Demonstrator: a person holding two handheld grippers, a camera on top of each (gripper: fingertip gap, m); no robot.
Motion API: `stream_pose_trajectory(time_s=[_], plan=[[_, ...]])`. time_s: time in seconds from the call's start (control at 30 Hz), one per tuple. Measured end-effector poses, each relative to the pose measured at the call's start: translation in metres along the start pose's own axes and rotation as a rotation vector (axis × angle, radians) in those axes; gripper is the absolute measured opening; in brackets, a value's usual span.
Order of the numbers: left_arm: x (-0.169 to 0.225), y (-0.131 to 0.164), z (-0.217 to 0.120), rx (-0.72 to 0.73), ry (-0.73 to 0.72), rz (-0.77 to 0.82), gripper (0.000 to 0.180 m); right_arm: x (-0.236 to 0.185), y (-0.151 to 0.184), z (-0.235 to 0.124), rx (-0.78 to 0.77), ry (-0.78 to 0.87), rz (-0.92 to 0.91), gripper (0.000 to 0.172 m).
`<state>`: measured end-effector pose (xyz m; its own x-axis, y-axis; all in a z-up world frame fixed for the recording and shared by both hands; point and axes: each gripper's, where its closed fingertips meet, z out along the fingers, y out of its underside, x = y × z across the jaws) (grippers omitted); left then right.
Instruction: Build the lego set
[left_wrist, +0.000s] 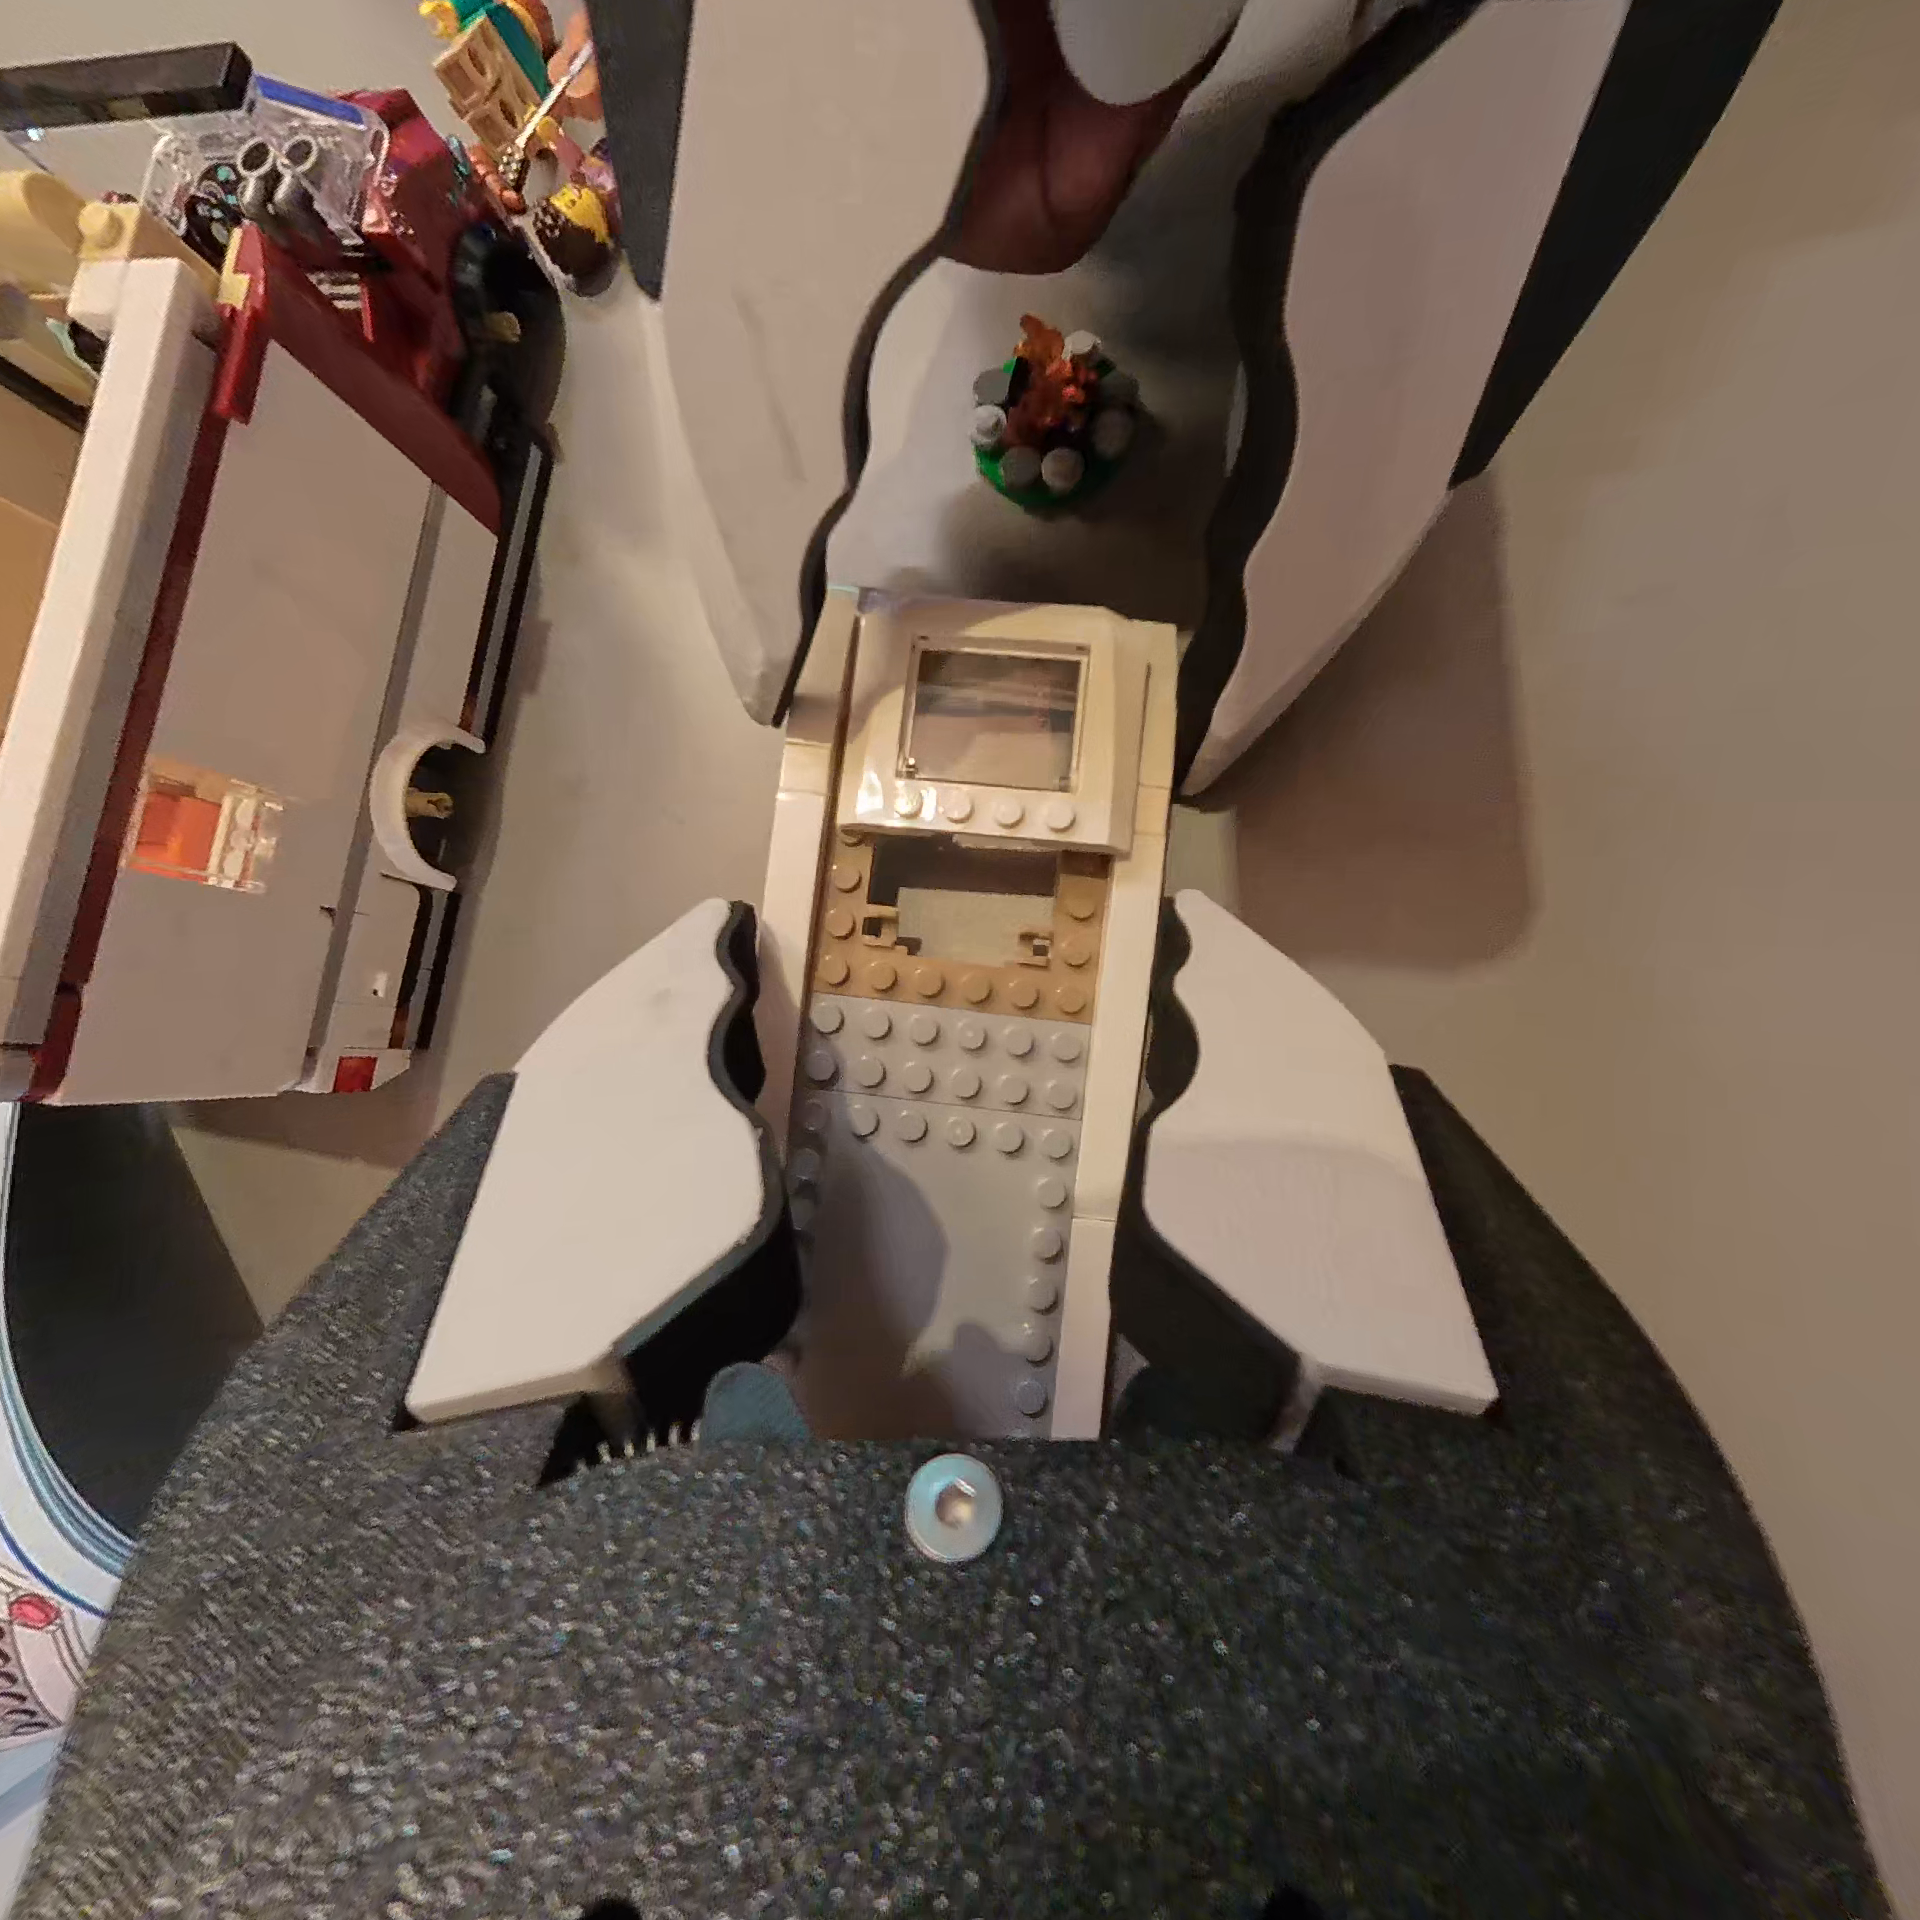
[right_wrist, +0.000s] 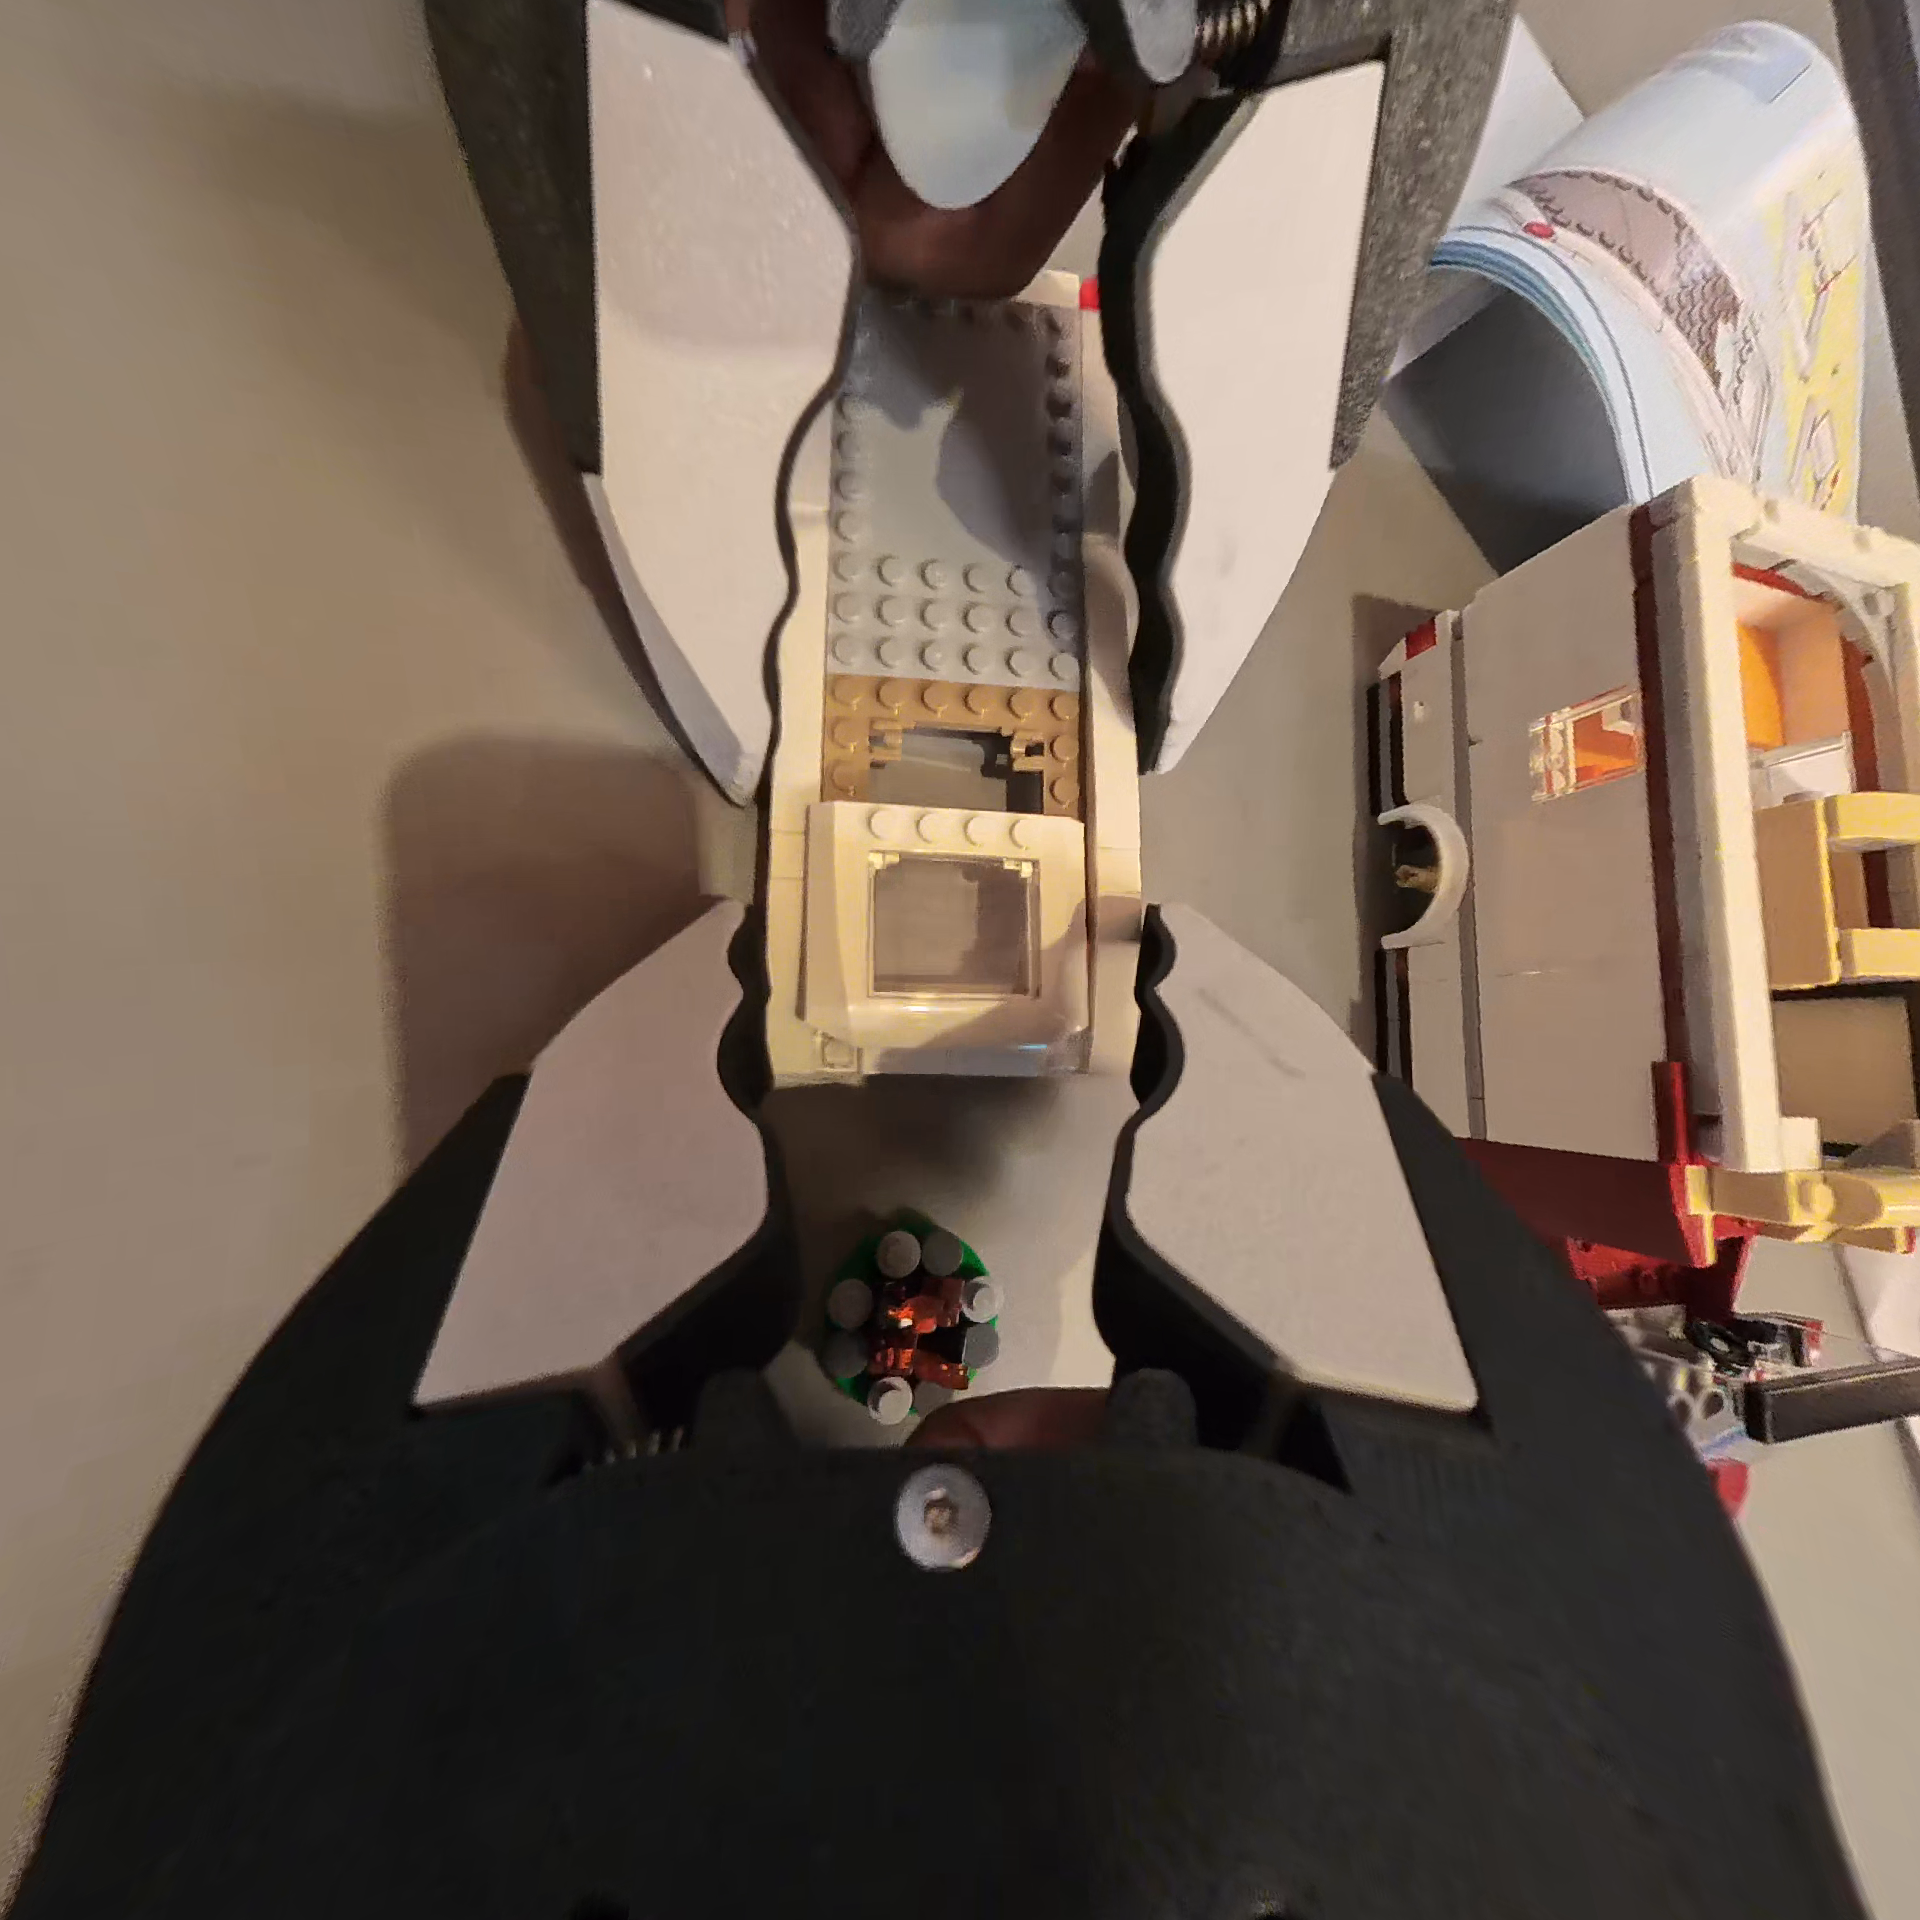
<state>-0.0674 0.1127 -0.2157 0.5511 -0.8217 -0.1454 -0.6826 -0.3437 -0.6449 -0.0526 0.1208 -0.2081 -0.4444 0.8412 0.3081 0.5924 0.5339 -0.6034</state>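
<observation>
A long brick-built panel (left_wrist: 956, 1039), with white sides, grey and tan studded plates and a clear window, lies on the pale table (left_wrist: 1558, 935). My left gripper (left_wrist: 966, 935) is shut on its grey end, both pads against the white sides. My right gripper (right_wrist: 940, 935) is shut on the window end of the same panel (right_wrist: 935, 623), pads touching both sides. The two grippers face each other. The left gripper (right_wrist: 956, 748) shows at the top of the right wrist view. The right gripper (left_wrist: 987, 707) shows at the top of the left wrist view.
A small campfire build on a green disc (left_wrist: 1055, 416) stands just past the window end and also shows in the right wrist view (right_wrist: 914, 1320). A red and white brick vehicle (left_wrist: 260, 675) (right_wrist: 1610, 831) lies beside the panel. A curled printed booklet (right_wrist: 1662, 260) lies behind it. My two grippers' fingertips are within a few centimetres of each other.
</observation>
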Motion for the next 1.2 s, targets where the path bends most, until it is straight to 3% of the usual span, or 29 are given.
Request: stream_pose_trajectory(time_s=[0.17, 0.4, 0.67, 0.97, 1.2], plan=[[0.0, 0.001, 0.0, 0.014, 0.01, -0.02, 0.073, -0.001, -0.002, -0.002, 0.011, 0.037, -0.081, 0.061], [0.005, 0.0, 0.0, 0.023, 0.033, -0.008, 0.073, -0.002, 0.005, -0.003, 0.012, -0.046, 0.027, 0.077], [0.008, -0.002, 0.001, 0.031, 0.031, 0.019, 0.071, -0.009, 0.003, 0.003, 0.006, -0.119, 0.127, 0.07], [-0.014, -0.007, -0.006, 0.047, -0.209, 0.176, 0.075, 0.014, 0.014, 0.0, 0.01, -0.081, 0.305, 0.07], [-0.025, -0.016, -0.006, 0.065, -0.377, 0.315, 0.065, 0.02, 0.01, -0.005, 0.049, -0.089, 0.398, 0.07]])
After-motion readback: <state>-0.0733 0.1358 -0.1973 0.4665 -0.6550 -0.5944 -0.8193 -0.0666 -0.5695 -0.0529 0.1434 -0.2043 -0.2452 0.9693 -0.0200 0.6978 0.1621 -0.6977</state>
